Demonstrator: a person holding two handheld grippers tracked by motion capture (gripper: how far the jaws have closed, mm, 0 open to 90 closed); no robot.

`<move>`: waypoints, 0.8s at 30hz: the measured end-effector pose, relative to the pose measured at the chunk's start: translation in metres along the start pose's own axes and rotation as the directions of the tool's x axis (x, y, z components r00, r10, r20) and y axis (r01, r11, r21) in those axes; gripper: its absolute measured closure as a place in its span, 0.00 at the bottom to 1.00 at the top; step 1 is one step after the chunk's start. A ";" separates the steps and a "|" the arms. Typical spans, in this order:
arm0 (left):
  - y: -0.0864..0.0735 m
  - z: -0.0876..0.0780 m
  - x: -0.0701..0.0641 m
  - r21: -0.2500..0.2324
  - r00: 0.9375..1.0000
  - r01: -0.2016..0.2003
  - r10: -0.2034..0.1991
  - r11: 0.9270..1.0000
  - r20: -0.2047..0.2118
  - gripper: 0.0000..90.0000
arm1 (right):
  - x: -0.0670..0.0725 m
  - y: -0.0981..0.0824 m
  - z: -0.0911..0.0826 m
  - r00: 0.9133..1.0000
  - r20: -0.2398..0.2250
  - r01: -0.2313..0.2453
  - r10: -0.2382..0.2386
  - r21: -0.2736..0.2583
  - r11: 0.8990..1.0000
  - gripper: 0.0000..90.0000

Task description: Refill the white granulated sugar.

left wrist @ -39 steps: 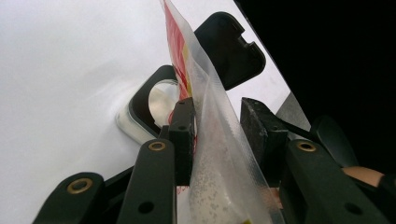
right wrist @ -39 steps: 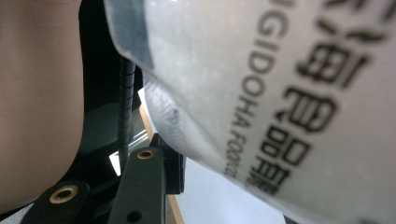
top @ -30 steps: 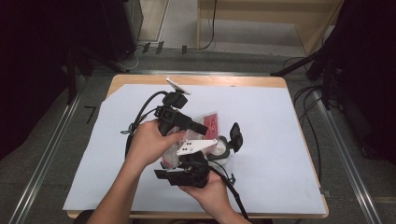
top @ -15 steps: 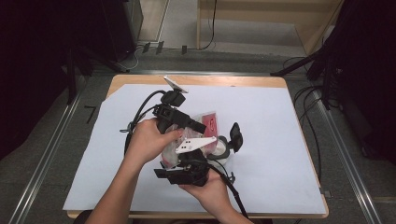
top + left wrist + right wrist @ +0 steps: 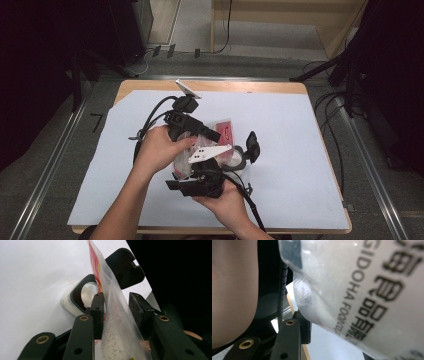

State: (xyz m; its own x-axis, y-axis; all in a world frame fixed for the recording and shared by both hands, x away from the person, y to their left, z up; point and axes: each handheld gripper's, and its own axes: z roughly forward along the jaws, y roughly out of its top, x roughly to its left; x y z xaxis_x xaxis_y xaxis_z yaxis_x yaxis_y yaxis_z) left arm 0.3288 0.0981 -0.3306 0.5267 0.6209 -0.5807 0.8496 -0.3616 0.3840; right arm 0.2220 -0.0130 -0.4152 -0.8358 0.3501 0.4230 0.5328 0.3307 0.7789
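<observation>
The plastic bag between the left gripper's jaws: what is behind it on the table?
Behind the plastic bag sits a clear container with a black rim, its black lid flipped open. The bag covers part of its opening; contents unclear.

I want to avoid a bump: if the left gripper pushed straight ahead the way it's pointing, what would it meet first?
Most likely the clear container with its black hinged lid open, lying on the white sheet beyond the left gripper and the plastic bag between its jaws; depth is uncertain.

Bare white sheet (image 5: 300,150) lies open from twelve round to six o'clock of the clear bag (image 5: 220,137). At three o'clock, just beside it, a lidded jar (image 5: 240,156) blocks passage; forearms (image 5: 125,210) close six to nine.
</observation>
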 end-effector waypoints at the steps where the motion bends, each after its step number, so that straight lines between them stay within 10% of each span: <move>1: 0.002 0.000 -0.002 0.007 1.000 -0.006 0.006 1.000 -0.006 0.74 | 0.000 0.000 -0.001 1.000 -0.001 -0.004 0.004 -0.007 1.000 0.70; 24: 0.012 0.004 -0.007 0.062 0.999 -0.022 0.024 0.998 -0.035 0.76 | -0.001 0.001 -0.005 1.000 0.001 -0.013 0.013 -0.032 0.999 0.70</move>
State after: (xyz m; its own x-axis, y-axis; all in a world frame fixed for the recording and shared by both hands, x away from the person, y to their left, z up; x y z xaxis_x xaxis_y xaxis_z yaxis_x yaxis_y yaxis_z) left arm 0.3350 0.0867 -0.3247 0.5459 0.6358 -0.5457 0.8378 -0.4180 0.3512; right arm 0.2234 -0.0170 -0.4126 -0.8284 0.3552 0.4330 0.5394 0.2981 0.7875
